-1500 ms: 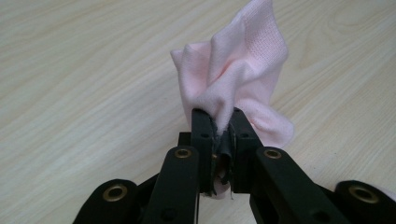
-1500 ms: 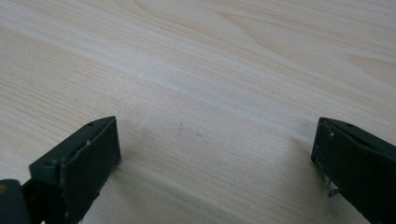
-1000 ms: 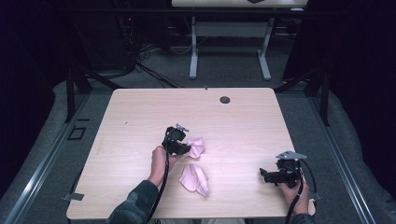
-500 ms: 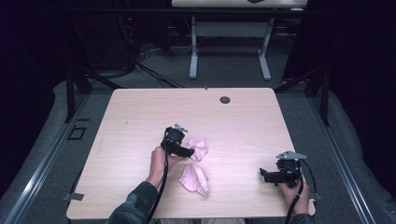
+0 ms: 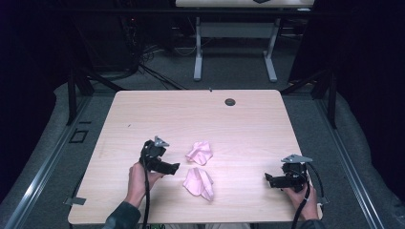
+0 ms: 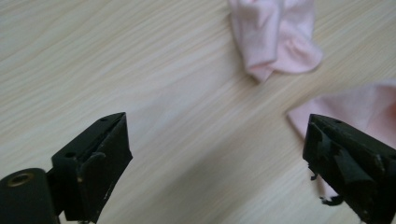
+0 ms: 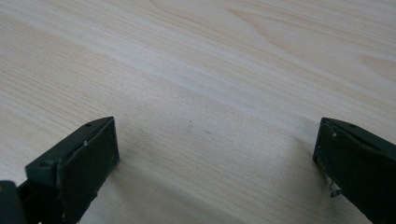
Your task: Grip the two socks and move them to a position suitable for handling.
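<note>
Two crumpled pink cloths lie mid-table: one farther off, the other nearer the front edge. My left gripper hovers just left of them, apart from both. Its jaws have just been opening and now stand open with nothing between them. In the left gripper view the gripper looks over bare wood, with the far cloth ahead and the near cloth beside the right jaw. My right gripper rests open at the front right. In its own view the right gripper has only wood between the jaws.
The light wooden table has a small dark round grommet near its far edge. Beyond it, on grey carpet, stands another table's white frame, with cables to the left. Metal rails run along both sides.
The left gripper let go of the far pink cloth, opened, and drew back to the left and toward the person. The cloth stays on the table. The right gripper kept still.
</note>
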`<state>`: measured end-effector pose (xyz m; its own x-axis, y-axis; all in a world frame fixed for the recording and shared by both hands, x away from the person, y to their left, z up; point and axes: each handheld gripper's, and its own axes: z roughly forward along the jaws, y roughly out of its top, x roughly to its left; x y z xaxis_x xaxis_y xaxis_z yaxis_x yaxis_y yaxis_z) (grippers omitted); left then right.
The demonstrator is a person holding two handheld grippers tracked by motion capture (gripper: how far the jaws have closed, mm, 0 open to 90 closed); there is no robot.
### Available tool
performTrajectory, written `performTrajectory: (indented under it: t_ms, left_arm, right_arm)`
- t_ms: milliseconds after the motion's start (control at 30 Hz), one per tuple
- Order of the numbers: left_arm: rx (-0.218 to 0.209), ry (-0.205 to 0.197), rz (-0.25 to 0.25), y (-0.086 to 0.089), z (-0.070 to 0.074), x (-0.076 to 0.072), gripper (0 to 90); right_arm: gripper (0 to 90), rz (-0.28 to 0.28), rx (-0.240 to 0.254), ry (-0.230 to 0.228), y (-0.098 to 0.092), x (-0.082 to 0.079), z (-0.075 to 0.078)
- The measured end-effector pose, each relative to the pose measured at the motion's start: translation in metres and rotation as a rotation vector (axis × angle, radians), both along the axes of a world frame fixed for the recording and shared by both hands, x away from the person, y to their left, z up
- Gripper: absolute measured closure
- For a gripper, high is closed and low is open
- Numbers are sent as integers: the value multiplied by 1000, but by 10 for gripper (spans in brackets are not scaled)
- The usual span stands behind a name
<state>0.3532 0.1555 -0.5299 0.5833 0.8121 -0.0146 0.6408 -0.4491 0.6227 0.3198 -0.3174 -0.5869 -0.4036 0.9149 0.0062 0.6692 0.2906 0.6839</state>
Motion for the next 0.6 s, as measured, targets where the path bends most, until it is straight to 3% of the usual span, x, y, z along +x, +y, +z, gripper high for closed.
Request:
performTrajectory:
  t_ms: [200,400,600]
  left_arm:
    - [23,-20,46,25,-8,-23,2]
    - [-7,-24,97,48,-22,-40,1]
    - [-38,-40,134,64,-19,-50,1]
  right_arm:
    - [0,-34,6,-12,2,1,-1]
    - [0,-43,-20,48,4,3,4]
    - [27,-25,-24,68,10,0,10]
